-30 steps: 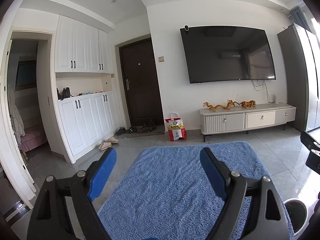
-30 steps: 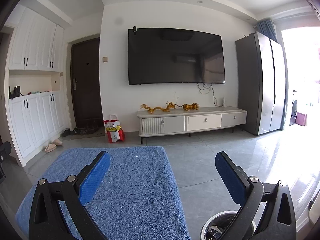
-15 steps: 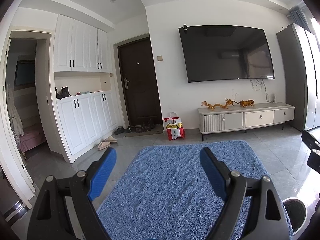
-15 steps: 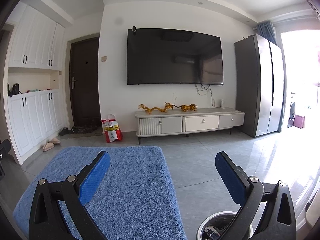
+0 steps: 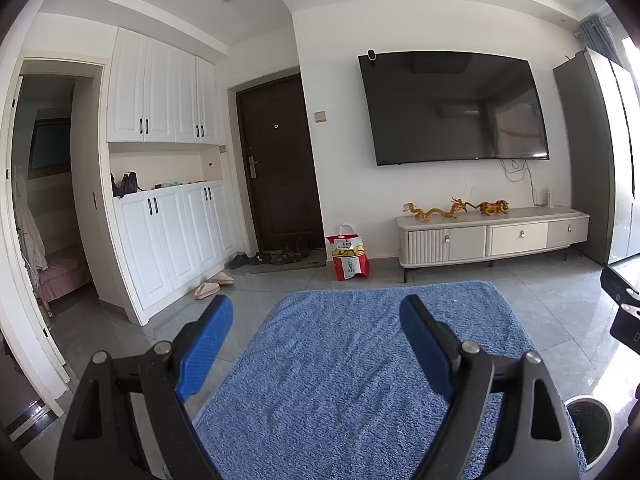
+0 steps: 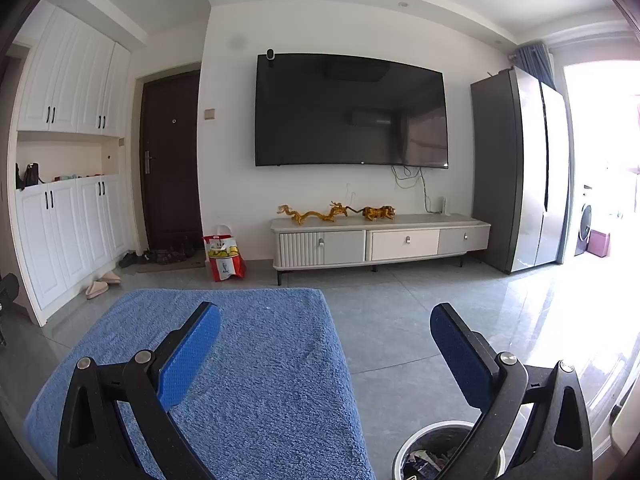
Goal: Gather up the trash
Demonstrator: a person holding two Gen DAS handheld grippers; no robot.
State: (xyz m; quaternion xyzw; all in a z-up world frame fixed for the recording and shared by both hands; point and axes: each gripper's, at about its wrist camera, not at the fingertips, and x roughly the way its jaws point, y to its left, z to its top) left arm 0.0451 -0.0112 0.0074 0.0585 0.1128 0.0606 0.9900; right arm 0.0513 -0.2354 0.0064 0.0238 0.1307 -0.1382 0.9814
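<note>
A towel-covered surface [image 6: 248,360] lies in front, and right of it, down on the floor, stands a trash bin [image 6: 436,454] with scraps inside. Across the floor, against the far wall, sits the TV cabinet [image 6: 380,240], figurines [image 6: 312,213] on top, the television [image 6: 352,112] hanging above. Left of the cabinet a bag [image 6: 223,258] stands, then the door [image 6: 170,160], shoes [image 6: 160,257] before it; a fridge [image 6: 520,168] stands right

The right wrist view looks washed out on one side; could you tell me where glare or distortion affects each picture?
Right wrist view: the balcony doorway is blown out white and daylight glares off the floor tiles; left wrist view: only a sliver of overexposure at the right edge; both: fisheye bowing curves the TV and the white cabinets.
</note>
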